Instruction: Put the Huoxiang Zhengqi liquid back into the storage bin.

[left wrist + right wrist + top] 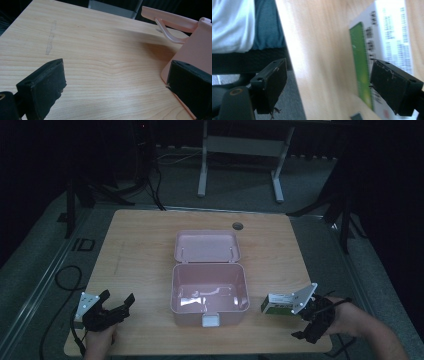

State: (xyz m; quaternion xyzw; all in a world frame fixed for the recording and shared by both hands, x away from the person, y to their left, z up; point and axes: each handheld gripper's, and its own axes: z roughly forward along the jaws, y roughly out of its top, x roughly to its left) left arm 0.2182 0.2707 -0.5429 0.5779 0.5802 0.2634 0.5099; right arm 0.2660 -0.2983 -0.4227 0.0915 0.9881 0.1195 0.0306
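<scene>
Your right gripper [311,316] has its jaws spread beside the small carton [276,304] lying on the table [140,240], right of the open pink box [210,292] (lid back, ready to receive it); your left gripper [116,306] waits spread too

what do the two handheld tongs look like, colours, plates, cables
Both tongs are black. The left tongs carry a grey three-cornered plate with small dots on top, and a black cable loops away over the floor. The right tongs have a similar grey plate. Up close their jaws are blocky, with scuffed, frayed black pads.
</scene>
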